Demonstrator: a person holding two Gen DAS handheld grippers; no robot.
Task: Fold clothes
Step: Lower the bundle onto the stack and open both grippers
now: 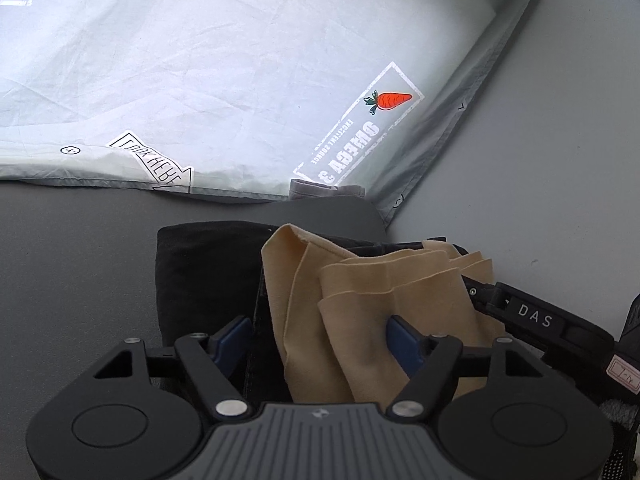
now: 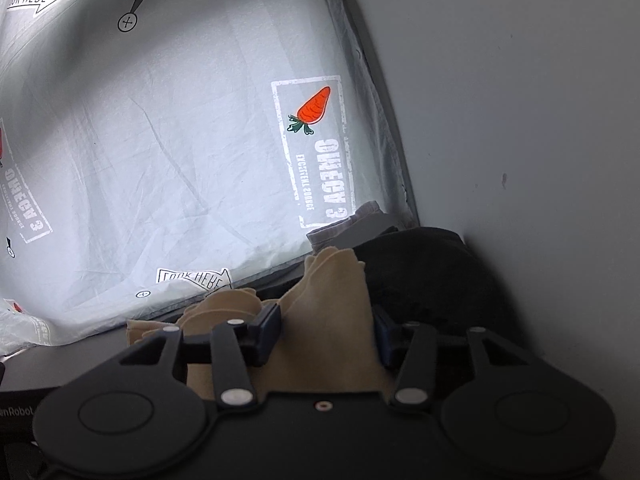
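Open grey desk (image 1: 72, 248) leftward; blocked ahead by black garment (image 1: 188, 264) and bunched tan cloth (image 1: 360, 300); walled off rightward (image 2: 520, 120).

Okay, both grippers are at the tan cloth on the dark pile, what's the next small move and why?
Probably close both on the cloth before lifting. The tan cloth lies bunched in loose folds on the black garment, and the left hand-held gripper and right hand-held gripper each have their fingers spread with cloth between them, so neither seems to grip it yet.

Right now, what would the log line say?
fold clothes | left gripper open around tan cloth | right gripper open around it | on black garment
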